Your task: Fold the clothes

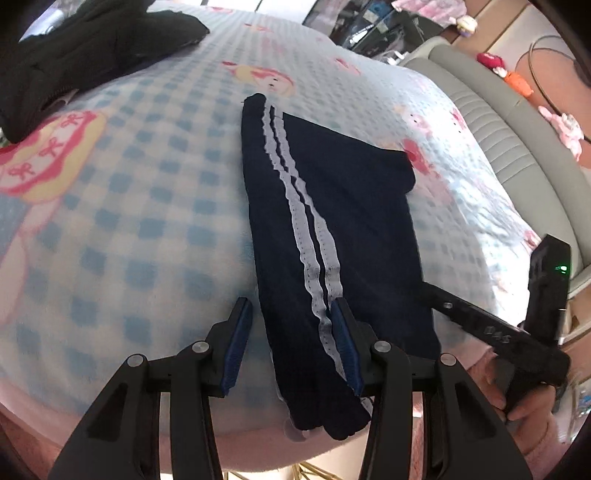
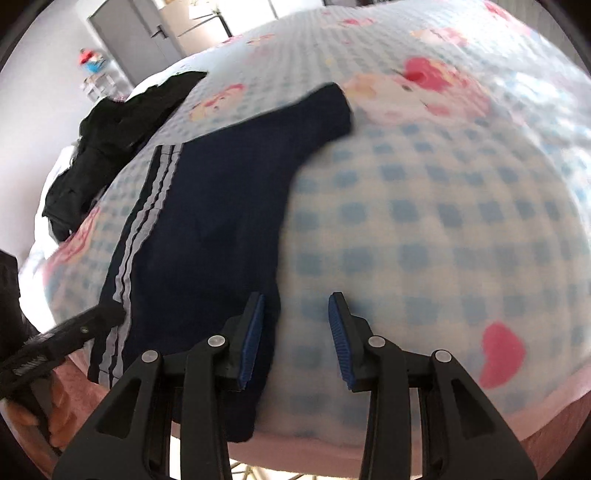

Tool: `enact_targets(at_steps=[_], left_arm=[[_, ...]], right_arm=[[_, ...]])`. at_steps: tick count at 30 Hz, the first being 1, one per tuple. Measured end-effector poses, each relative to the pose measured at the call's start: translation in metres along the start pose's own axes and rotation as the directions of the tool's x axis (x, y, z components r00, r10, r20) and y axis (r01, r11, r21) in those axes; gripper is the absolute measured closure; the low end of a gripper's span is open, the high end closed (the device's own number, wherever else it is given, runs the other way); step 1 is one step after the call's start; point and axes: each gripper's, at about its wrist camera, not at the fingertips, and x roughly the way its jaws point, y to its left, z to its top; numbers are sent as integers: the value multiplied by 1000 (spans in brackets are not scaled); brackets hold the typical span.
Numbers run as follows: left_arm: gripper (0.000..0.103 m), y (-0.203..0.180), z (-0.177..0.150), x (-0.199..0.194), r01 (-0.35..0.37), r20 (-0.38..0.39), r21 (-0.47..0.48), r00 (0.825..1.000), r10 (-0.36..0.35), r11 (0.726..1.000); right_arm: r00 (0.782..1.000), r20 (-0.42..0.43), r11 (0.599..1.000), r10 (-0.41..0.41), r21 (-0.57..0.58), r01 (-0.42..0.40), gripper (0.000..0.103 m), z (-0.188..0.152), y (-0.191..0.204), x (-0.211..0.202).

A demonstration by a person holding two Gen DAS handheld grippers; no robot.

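Navy track shorts (image 1: 332,229) with two white side stripes (image 1: 299,221) are lying flat near the front edge of a bed, one leg end hanging slightly over that edge. Under them a blue-and-white checked blanket (image 1: 147,229) printed with pink cartoon figures is covering the bed.

The left tongs (image 1: 291,343) are standing wide apart with nothing gripped, straddling the striped side of the shorts. The right tongs (image 2: 296,339) are likewise spread and holding nothing, the left pad sitting over the plain edge of the shorts and the right pad over bare blanket.

A crumpled black garment (image 1: 85,48) is lying well apart from the shorts at the far left of the bed. To the right, a grey padded bed frame (image 1: 517,147) is bordering the mattress, with pink toys (image 1: 565,129) lying beyond it. In the right wrist view a grey door (image 2: 136,33) is showing at the far wall.
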Motion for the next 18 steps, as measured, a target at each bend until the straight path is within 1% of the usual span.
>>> enact_targets(at_steps=[3, 5, 8, 11, 12, 14, 15, 18], left_arm=[[58, -3, -3, 3, -29, 6, 21, 1000, 29, 999], [58, -4, -3, 0, -17, 14, 13, 1000, 17, 1000], [57, -4, -5, -11, 27, 40, 0, 999, -27, 1000], [56, -3, -12, -22, 72, 61, 2, 996, -72, 997], [56, -2, -13, -21, 65, 55, 5, 996, -65, 998], [56, 0, -15, -12, 21, 29, 10, 999, -22, 1000], [56, 3, -15, -8, 11, 16, 0, 1000, -11, 1000], [56, 12, -12, -11, 42, 20, -49, 999, -41, 998]], right_arm=[[998, 40, 998, -42, 38, 41, 67, -6, -3, -11], [996, 72, 997, -56, 51, 53, 66, -11, 0, -20], [996, 93, 999, -16, 31, 14, 66, -12, 9, -26], [996, 81, 1000, 24, -6, -24, 66, -12, 19, -24], [998, 66, 1000, 15, -26, -13, 66, -14, 23, -21], [998, 53, 998, -42, -41, 44, 66, -18, 27, -17], [997, 50, 997, -62, -41, 64, 66, -20, 27, -16], [998, 40, 998, -51, -17, 52, 66, -24, 21, -20]])
